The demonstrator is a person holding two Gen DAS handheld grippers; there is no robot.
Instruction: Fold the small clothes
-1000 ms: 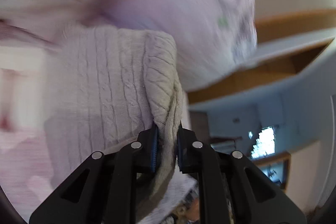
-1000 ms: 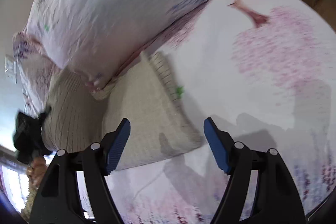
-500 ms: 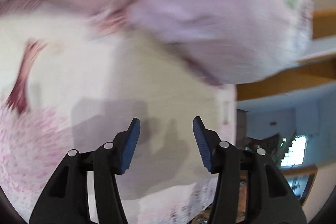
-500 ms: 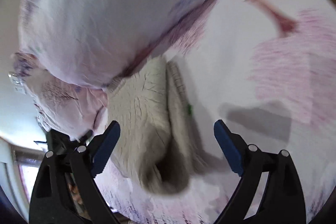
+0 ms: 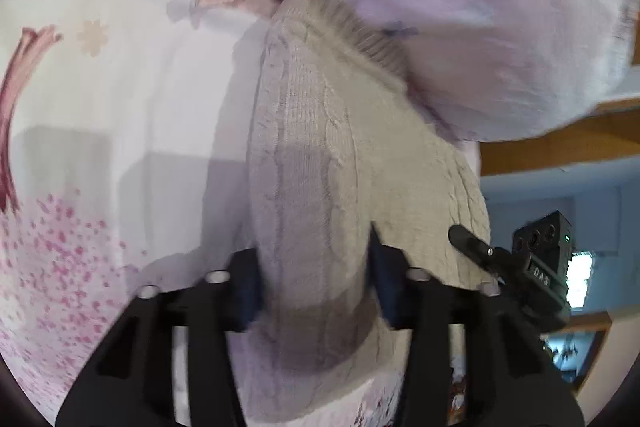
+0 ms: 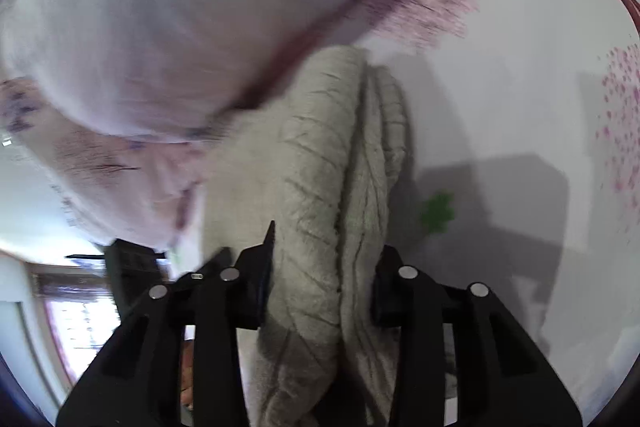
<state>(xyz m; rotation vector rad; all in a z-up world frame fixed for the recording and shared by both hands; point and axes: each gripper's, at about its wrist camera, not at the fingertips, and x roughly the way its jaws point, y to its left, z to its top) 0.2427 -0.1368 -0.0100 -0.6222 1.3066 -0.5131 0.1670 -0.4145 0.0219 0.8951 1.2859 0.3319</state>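
2 grippers pinch the folded cream knit sweater together, left gripper and right gripper each clamped across its thick near edge, likely carrying the bundle whole beside the pink pillow on the floral bedsheet.

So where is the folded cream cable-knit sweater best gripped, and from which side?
On its thick folded edge nearest the cameras, coming in level from the open bed side. The folded cream cable-knit sweater has stacked layers there, and its far end is tucked under the pale pink pillow.
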